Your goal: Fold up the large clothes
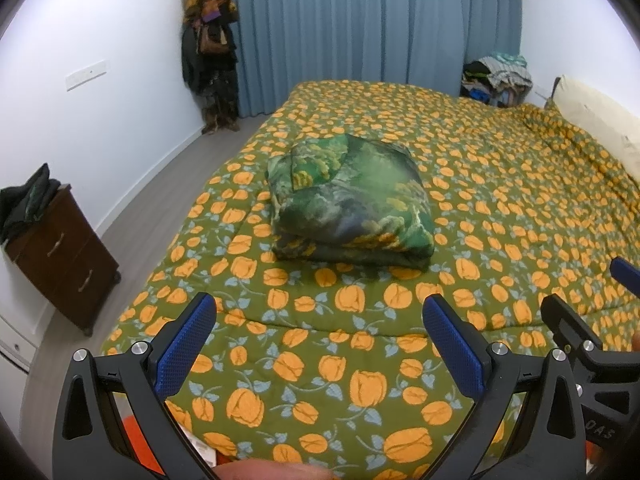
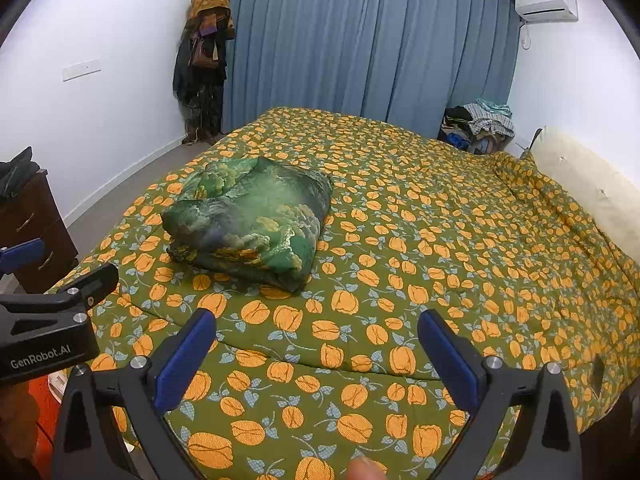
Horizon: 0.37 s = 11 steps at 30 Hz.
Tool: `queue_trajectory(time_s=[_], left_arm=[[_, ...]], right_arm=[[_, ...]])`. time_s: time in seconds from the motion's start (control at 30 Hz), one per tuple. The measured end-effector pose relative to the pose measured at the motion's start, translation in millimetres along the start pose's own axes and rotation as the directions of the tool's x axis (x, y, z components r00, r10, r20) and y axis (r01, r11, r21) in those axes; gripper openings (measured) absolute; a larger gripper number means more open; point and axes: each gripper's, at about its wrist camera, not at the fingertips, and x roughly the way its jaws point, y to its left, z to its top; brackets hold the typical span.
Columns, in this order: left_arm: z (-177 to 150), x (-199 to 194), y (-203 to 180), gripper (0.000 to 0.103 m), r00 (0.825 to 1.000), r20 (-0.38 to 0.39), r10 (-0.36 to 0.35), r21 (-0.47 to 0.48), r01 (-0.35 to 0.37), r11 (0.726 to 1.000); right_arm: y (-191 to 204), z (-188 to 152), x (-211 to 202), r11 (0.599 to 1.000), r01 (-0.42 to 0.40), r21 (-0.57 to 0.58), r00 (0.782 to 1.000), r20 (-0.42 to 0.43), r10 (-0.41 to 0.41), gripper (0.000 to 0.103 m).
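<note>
Nearest the lens, the left hand-held gripper (image 1: 318,312) hovers over the near edge of the bed (image 1: 500,200), its blue pads spread wide apart with nothing between them. The right hand-held gripper (image 2: 316,328) sits just beside it at the same height, equally wide open and empty; each appears at the margin of the other's view. A fingertip shows at the bottom rim of both views.

Beneath and ahead of both tools lies the bedspread (image 2: 400,280), olive with orange flowers, spread flat as a working surface. Farther ahead, slightly left of the right tool and straight before the left one, rests the green patterned cloth (image 1: 352,204), already gathered into a thick, squarish bundle with layered edges facing the tools. Its compact shape suggests the folding is finished or nearly so, which would explain why both tools stand off, released.

Beyond, to the left, a dark drawer cabinet (image 1: 64,256) stands on the floor; a blue curtain (image 2: 360,40) closes the far wall.
</note>
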Motion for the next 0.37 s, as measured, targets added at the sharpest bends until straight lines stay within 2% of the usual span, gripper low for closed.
queue_trajectory(time_s=[0.17, 0.37], left_arm=[[-1.0, -0.1, -0.4, 0.102, 1.000, -0.005, -0.027, -0.007, 0.027, 1.000], [-0.8, -1.8, 0.3, 0.102, 1.000, 0.007, -0.002, -0.008, 0.003, 1.000]], right_arm=[[-0.7, 0.1, 0.6, 1.000, 0.001, 0.002, 1.000, -0.002, -0.001, 0.102], [-3.2, 1.7, 1.2, 1.000, 0.001, 0.006, 1.000, -0.005, -0.001, 0.102]])
